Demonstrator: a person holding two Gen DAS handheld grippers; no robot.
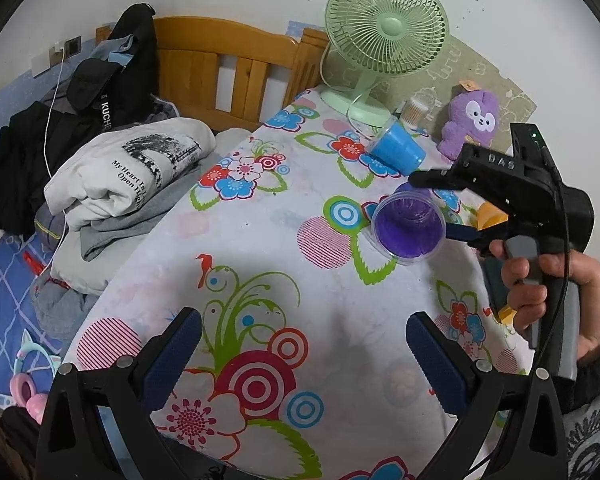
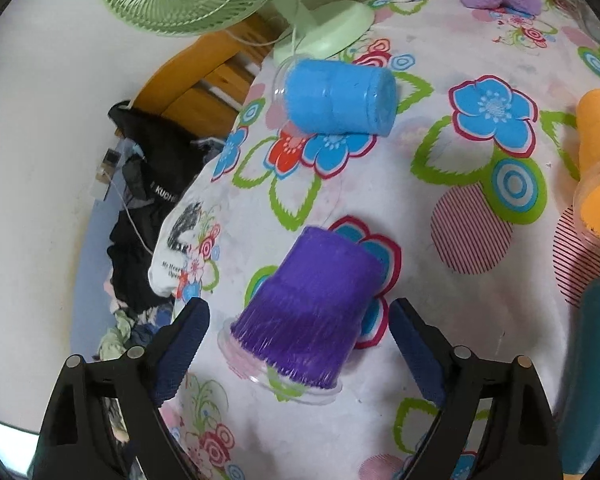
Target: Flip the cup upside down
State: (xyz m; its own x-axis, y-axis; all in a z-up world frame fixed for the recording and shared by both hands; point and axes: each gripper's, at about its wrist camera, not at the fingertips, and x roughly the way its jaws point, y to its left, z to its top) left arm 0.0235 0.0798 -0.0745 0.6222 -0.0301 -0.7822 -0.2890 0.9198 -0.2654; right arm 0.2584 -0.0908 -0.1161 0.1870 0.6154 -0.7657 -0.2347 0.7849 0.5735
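purple cup (image 2: 314, 316) lies tilted between the wide-open right gripper (image 2: 298, 330); left gripper (image 1: 302, 346) wide, empty.

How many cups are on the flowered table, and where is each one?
3. The purple cup lies tilted between the right hand-held gripper's open fingers. The blue cup lies on its side near the green fan. The orange cup lies at the right edge.

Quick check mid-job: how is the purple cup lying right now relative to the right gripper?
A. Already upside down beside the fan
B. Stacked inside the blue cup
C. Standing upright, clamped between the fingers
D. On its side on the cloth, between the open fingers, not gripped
D: the purple cup lies tipped on its side on the floral tablecloth, and the right gripper brackets it with fingers spread, gaps showing on both sides.
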